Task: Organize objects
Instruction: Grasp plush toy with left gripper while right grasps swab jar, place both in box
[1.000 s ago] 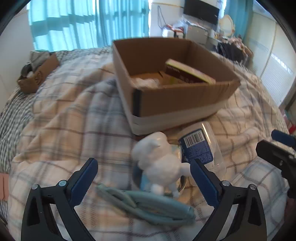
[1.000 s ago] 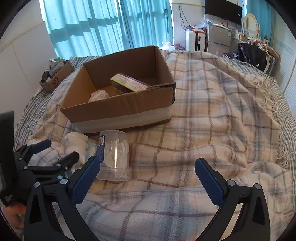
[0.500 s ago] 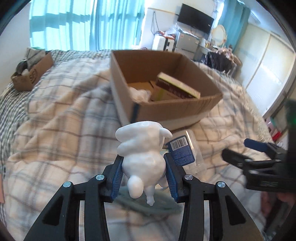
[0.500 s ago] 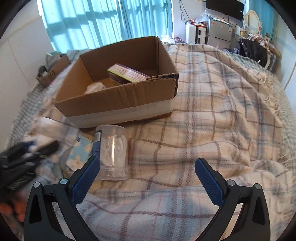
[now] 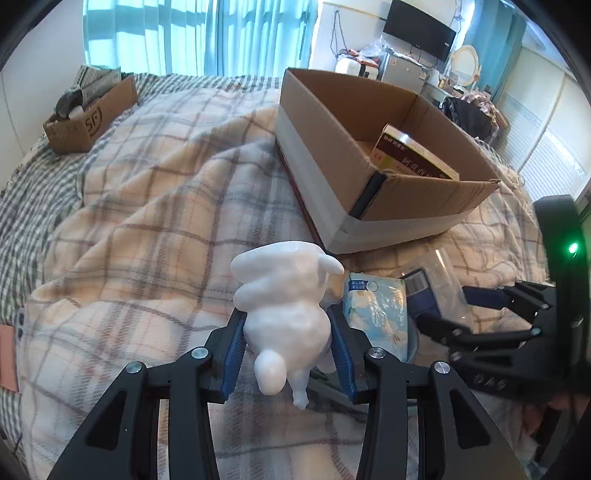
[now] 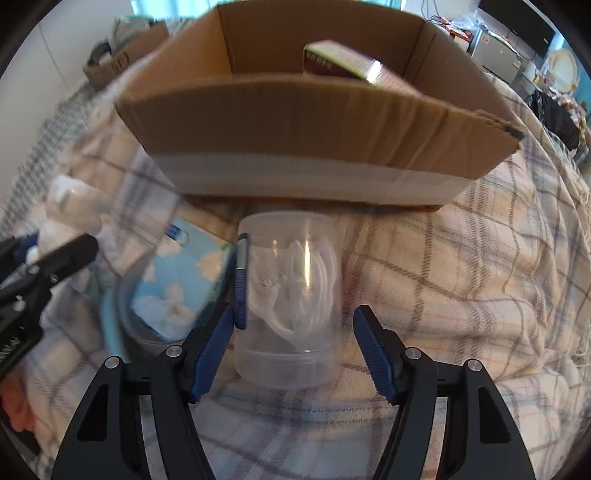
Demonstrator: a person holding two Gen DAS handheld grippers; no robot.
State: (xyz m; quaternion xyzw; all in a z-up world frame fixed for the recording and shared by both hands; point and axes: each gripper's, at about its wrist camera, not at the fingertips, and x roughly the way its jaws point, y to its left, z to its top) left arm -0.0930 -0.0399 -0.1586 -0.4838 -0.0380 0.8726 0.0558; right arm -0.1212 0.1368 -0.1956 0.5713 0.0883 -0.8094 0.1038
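My left gripper [image 5: 286, 350] is shut on a white figurine [image 5: 284, 310] and holds it above the plaid blanket, short of the open cardboard box [image 5: 325, 155]. A book [image 5: 413, 155] leans inside the box. My right gripper [image 6: 293, 350] is open, its blue pads on either side of a clear plastic jar [image 6: 291, 295] of white cotton swabs lying in front of the box [image 6: 295, 122]; the left pad is at the jar's side, the right pad stands apart. A blue tissue pack [image 6: 177, 288] lies left of the jar, also in the left wrist view [image 5: 373, 314].
A small cardboard box [image 5: 88, 114] of odds and ends sits at the bed's far left. The plaid blanket [image 5: 155, 206] is rumpled in folds. Furniture and a screen [image 5: 417, 26] stand beyond the bed. The right gripper's body [image 5: 517, 332] is close on the left gripper's right.
My left gripper closed on the white figurine and lifted it off the blanket. My right gripper moved forward and left, and narrowed around the clear jar.
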